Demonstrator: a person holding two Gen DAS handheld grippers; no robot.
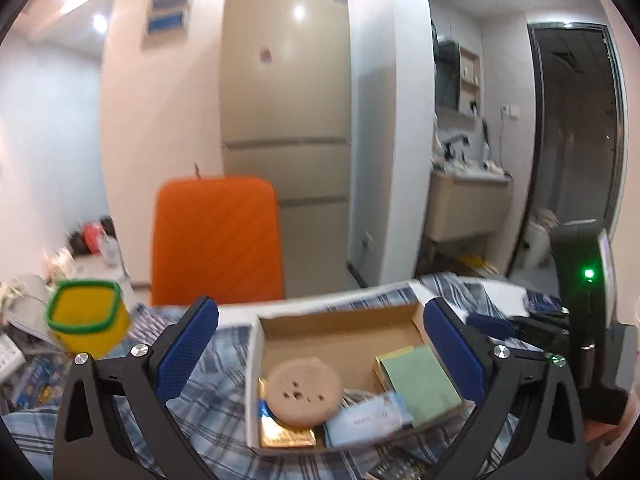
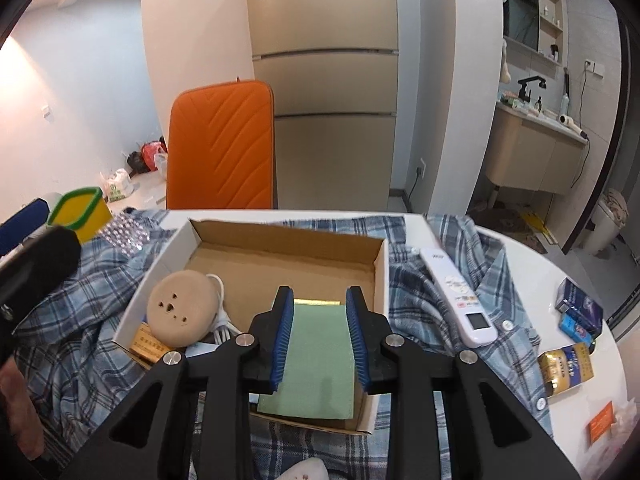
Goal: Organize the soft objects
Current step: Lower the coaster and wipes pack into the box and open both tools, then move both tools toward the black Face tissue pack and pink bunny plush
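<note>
A cardboard box (image 1: 344, 316) (image 2: 288, 236) lies on a blue plaid shirt (image 2: 92, 276) spread over the white table. In the box are a round beige pad with a white cord (image 1: 304, 392) (image 2: 180, 312), gold packets (image 1: 280, 436) and a green flat box (image 1: 424, 384) (image 2: 320, 368). My left gripper (image 1: 320, 344) is open wide above the box's near side, empty. My right gripper (image 2: 320, 320) hovers over the green box with its fingers partly open, one at each side of it; I cannot tell if they touch it.
A yellow tub with a green rim (image 1: 86, 320) (image 2: 80, 212) stands at the left. A white remote (image 2: 460, 296) lies on the shirt to the right, with small packets (image 2: 576, 312) near the table's right edge. An orange chair back (image 2: 222, 144) stands beyond the table.
</note>
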